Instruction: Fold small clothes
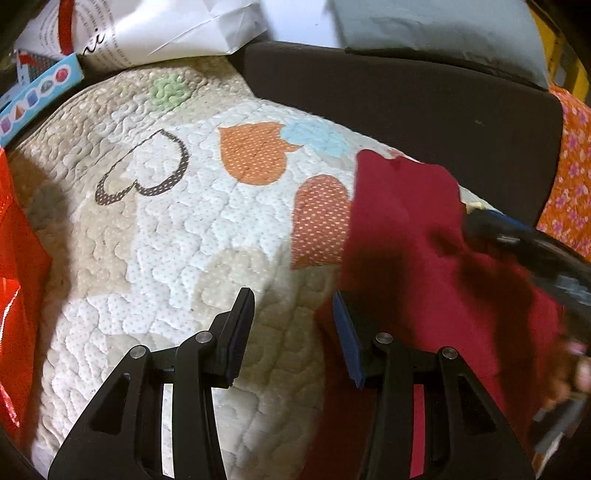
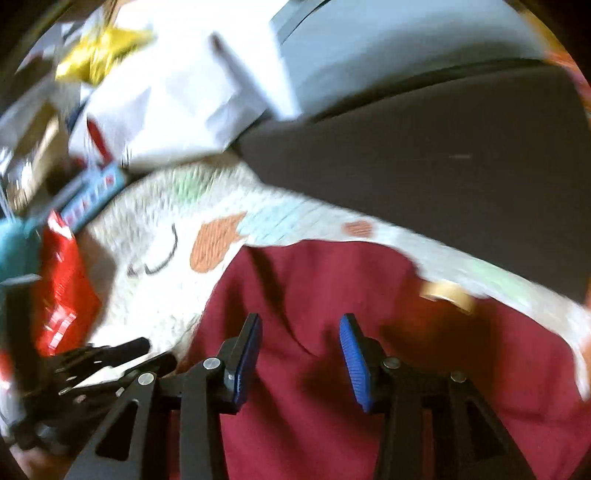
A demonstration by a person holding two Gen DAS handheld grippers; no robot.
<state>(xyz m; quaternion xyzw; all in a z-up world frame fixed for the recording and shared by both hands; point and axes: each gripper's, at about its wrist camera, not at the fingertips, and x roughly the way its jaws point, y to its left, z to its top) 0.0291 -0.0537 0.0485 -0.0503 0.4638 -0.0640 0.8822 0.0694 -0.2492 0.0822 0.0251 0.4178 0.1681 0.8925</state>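
A dark red garment (image 1: 417, 258) lies on a quilted cream blanket with heart patches (image 1: 177, 229). In the left wrist view it covers the right side. My left gripper (image 1: 293, 301) is open and empty, above the garment's left edge. The right gripper shows there as a blurred dark shape (image 1: 524, 243) over the garment. In the right wrist view, which is motion-blurred, the garment (image 2: 332, 288) fills the lower middle. My right gripper (image 2: 301, 326) is open and empty just above it. The left gripper (image 2: 92, 369) is at lower left.
A dark seat back (image 1: 406, 110) rises behind the blanket. A white paper bag (image 1: 159, 26) and a blue box (image 1: 37, 99) sit at the back left. A red plastic bag (image 1: 14, 277) is at the left. Orange floral fabric (image 1: 569, 177) is at the right.
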